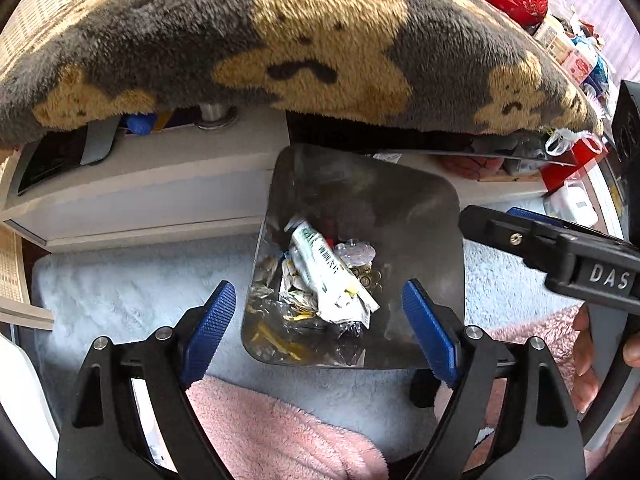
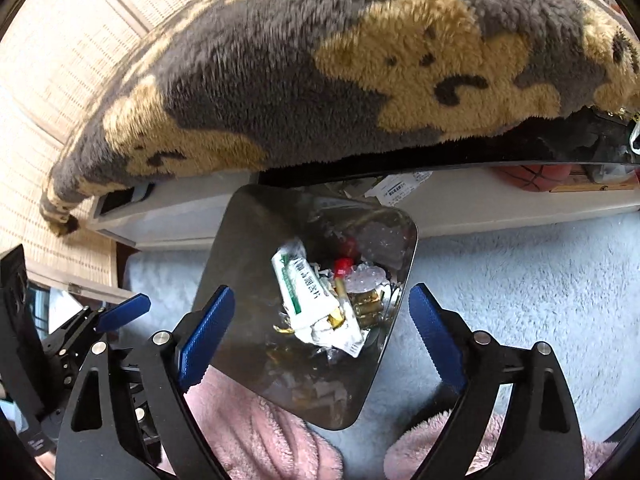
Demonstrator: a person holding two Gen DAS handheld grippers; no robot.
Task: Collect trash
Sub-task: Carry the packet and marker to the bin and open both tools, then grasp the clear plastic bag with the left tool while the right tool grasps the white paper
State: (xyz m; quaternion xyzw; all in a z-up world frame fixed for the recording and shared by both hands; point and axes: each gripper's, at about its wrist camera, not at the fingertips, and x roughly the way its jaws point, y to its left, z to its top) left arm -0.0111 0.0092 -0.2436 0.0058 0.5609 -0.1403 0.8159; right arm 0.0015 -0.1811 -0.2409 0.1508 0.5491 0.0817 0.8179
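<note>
A dark smoky trash bin point(image 1: 360, 184) point(image 2: 248, 232) stands on a pale fluffy rug point(image 1: 120, 288). Inside lie a crumpled white-and-green packet point(image 1: 320, 256) point(image 2: 300, 284), clear wrappers, brass-coloured batteries point(image 2: 368, 304) and a red cap point(image 2: 342, 266). My left gripper point(image 1: 319, 292) hovers over the bin's mouth, open, its blue pads wide apart with nothing between them. My right gripper point(image 2: 322, 292) is also above the bin, open and empty. In the left wrist view the right gripper point(image 1: 492, 220) reaches in from the right. In the right wrist view the left gripper point(image 2: 120, 312) shows at the lower left.
A grey fleece blanket with tan bears point(image 1: 280, 40) overhangs just behind the bin. A white low ledge point(image 1: 160, 200) runs under it. Pink fleece point(image 1: 260, 432) lies near the bottom edge. A basketball point(image 2: 532, 178) and cluttered boxes point(image 1: 568, 168) sit at the right. A hand point(image 1: 584, 360) holds the right gripper.
</note>
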